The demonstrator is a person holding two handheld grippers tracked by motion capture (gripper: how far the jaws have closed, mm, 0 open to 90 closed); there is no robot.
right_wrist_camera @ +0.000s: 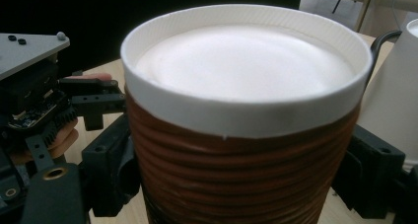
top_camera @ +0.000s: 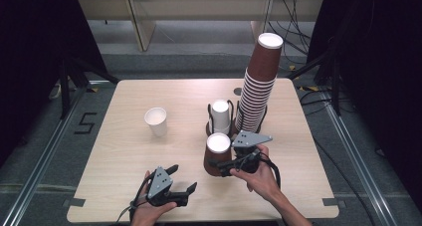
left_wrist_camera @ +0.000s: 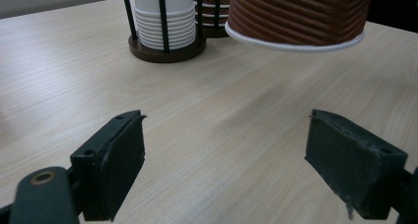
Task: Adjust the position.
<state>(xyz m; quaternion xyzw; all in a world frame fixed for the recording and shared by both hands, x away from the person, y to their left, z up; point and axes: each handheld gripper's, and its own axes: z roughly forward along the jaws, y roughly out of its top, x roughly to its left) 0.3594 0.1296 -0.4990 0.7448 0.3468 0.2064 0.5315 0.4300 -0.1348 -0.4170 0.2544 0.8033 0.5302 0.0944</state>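
Right gripper view: I'm clamping my right claw around the upturned brown cup, lifting it off the bench; left claw is idling wide open, empty.

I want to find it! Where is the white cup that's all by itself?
In the high view, the lone white cup stands upright on the table's left half, left of the rack of white cups.

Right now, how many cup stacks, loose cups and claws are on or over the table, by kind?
Cup stacks in holders: 2, brown stack, white stack
Loose cups: 2, white cup, brown cup
Claws: 2, left claw, right claw
Total: 6
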